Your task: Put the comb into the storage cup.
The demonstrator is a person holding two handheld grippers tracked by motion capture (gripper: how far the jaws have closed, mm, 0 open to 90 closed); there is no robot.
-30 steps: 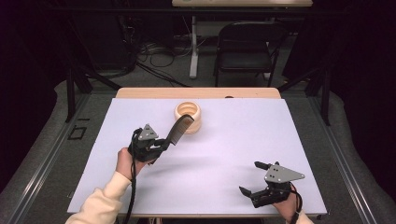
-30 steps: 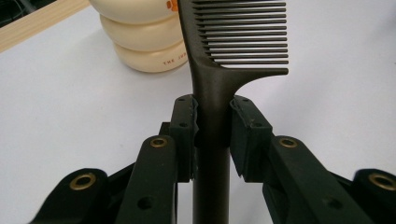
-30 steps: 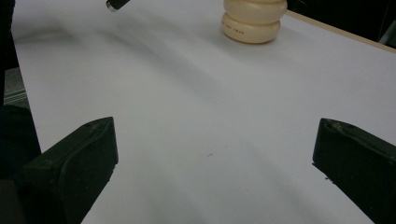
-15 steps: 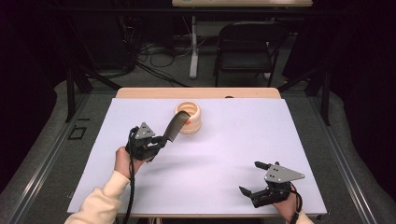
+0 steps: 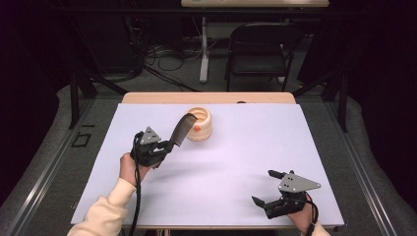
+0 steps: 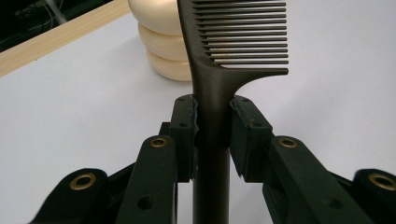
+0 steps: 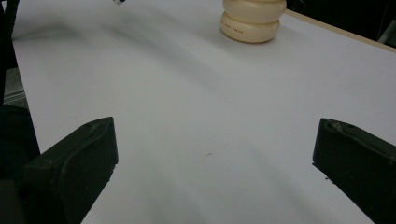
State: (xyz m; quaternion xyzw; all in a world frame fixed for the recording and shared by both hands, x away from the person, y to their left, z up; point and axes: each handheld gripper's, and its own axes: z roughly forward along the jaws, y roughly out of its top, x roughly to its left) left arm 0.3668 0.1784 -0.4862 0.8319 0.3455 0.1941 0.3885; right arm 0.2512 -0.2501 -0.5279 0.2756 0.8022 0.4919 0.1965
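Left gripper (image 5: 164,146): pinching comb (image 5: 181,129) handle
Comb: teeth tilted over cream holder (image 5: 200,124) rim
Right gripper (image 5: 268,188): spread, idle, well apart from holder
Risk: teeth catching rim, tipping holder; handle pivoting between pads

Black comb (image 6: 219,60) (cream holder (image 5: 200,125))
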